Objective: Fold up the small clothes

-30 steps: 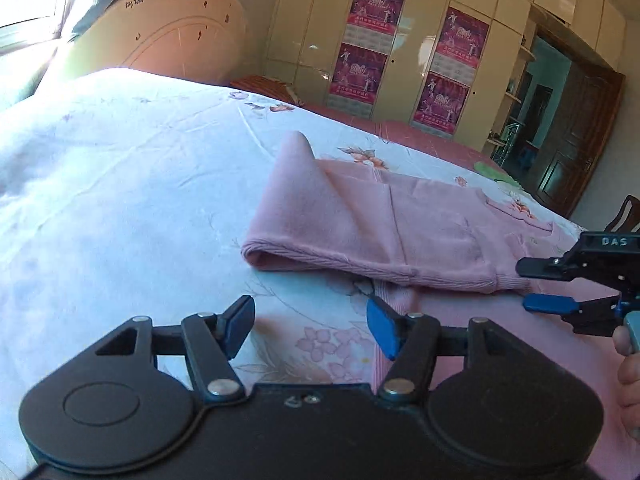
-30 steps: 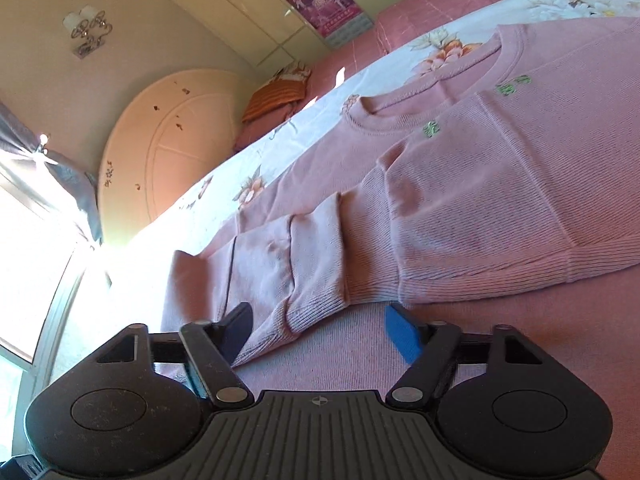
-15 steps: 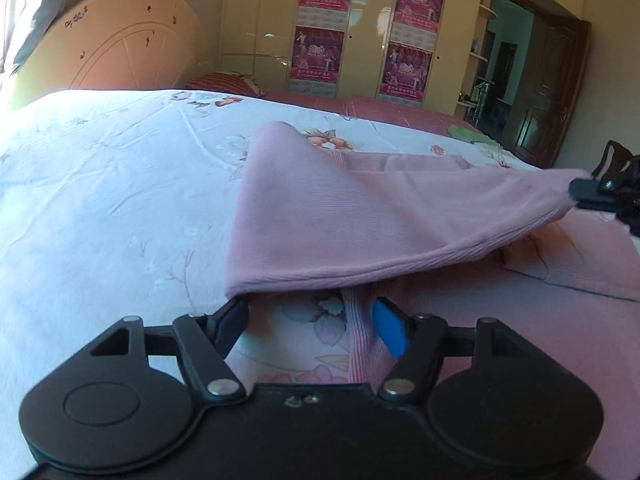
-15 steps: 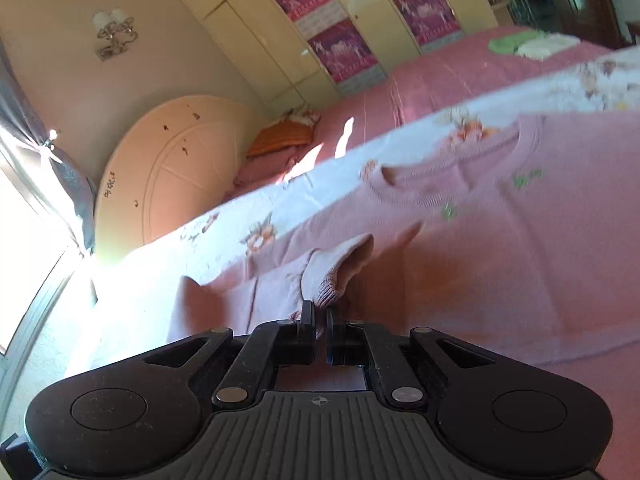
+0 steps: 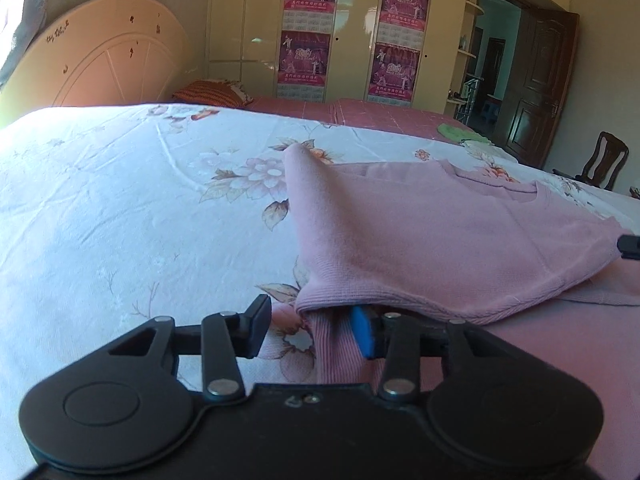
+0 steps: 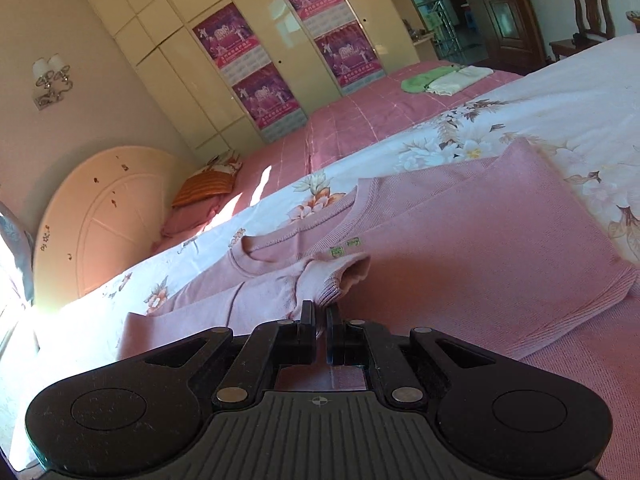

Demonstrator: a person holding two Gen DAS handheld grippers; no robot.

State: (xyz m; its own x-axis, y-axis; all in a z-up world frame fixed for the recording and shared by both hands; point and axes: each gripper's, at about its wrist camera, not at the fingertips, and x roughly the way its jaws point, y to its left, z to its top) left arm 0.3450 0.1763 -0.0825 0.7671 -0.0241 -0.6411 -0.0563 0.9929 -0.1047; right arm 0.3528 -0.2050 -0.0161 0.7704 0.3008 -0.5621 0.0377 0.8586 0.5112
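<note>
Left wrist view has the left gripper (image 5: 306,330) at lower centre, jaws just closing around but not yet pinching the pink ribbed knit sweater (image 5: 440,232) on the floral bedsheet (image 5: 140,200), while rightward the right gripper (image 6: 320,330) pinches its cuff, folding barely begun.

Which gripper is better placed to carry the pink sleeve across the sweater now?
Right. The right gripper is shut on the sleeve cuff, lifted over the sweater; the left gripper grips nothing.
</note>
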